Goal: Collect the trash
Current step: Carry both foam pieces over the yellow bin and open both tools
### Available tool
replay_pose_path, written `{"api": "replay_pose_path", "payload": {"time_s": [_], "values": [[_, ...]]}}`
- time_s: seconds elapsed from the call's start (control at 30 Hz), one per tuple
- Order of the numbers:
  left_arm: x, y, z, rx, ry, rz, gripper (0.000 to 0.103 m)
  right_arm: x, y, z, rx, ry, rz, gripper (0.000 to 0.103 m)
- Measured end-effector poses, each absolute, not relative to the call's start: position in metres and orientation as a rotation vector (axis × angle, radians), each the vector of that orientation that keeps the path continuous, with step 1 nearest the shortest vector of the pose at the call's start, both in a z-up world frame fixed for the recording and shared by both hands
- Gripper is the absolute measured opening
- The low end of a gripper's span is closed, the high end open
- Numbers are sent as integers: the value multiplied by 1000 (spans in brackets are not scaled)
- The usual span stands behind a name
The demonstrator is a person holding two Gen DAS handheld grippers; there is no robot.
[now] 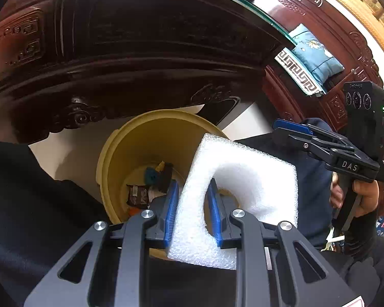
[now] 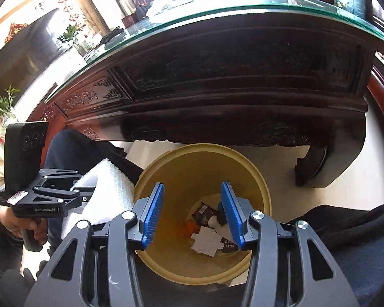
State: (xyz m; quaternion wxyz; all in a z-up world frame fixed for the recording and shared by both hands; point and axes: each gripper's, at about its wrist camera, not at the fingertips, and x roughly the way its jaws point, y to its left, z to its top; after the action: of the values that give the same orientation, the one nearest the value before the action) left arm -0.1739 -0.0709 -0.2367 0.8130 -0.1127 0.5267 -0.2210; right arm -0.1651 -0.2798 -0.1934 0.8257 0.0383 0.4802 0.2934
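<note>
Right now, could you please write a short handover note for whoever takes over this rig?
Left gripper: shut on the white foam piece, held over the yellow bin.
Right gripper: open, empty, above the bin mouth.
Done: wrappers and paper scraps already lie at the bin's bottom.
Left: release the foam into the bin, then look for any more trash; none is in view here.

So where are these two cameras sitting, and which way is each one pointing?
Left wrist view: rides the left tongs, looking down at the round yellow plastic bin; they grip a white foam block; the right tongs and hand show.
Right wrist view: rides the open, empty right tongs, above the bin; the left tongs' body and hand show.
Shared: bin, foam, dark carved wooden table.
</note>
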Motion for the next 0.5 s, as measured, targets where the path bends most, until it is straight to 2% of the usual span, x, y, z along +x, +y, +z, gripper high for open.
{"api": "replay_pose_path", "payload": {"time_s": [0.07,0.13,0.2,0.23,0.5], "values": [[-172,-71,-238,-237,1128,-476,25,-165,-281,-194,91,1023,622,46],[-171,-74,-238,-232,1133,-484,34,-164,-282,-195,101,1027,620,46],[-171,-77,-239,-222,1134,-495,48,-163,-283,-196,109,1033,619,46],[-172,-81,-238,-210,1134,-505,50,-162,-284,-196,112,1034,618,46],[-169,-93,-235,-190,1133,-526,50,-163,-283,-196,126,1038,635,46]]}}
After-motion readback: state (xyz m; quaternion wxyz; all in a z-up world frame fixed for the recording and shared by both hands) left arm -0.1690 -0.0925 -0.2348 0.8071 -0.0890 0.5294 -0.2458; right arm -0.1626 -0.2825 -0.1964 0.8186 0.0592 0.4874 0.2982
